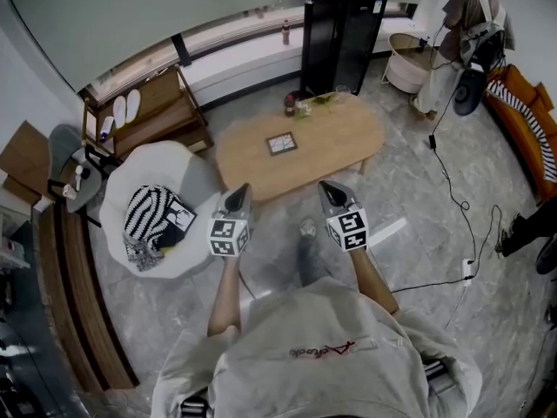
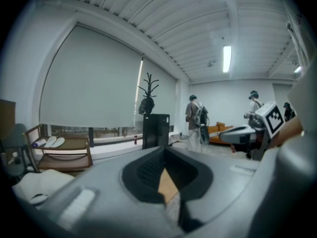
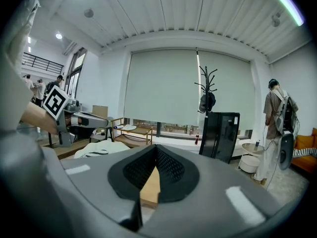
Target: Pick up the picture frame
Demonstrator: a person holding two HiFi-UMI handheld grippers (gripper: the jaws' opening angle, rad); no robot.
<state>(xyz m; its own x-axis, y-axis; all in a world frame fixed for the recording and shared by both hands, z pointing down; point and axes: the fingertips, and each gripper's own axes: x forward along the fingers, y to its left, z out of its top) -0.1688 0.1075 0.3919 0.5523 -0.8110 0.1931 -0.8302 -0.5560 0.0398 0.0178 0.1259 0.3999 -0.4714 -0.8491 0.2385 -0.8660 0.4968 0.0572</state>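
A small dark-rimmed square picture frame (image 1: 281, 143) lies flat near the middle of the oval light-wood table (image 1: 348, 142), well apart from the bottles and glasses (image 1: 302, 104) at its far end. The left tongs (image 1: 238, 198) and the right tongs (image 1: 333, 195) are both clenched with nothing between the jaws. They are held side by side over the floor, just short of the table's near edge, and point across it. The frame lies ahead of both and between their lines, about as near one hand as the other, so either could take it. It is close to square and turned slightly on the table, so it shows no clear long axis (neither gripper view shows it, only a sliver of wood past the closed jaws). Whichever hand reaches would likely need to open, tip downward and catch one raised edge.
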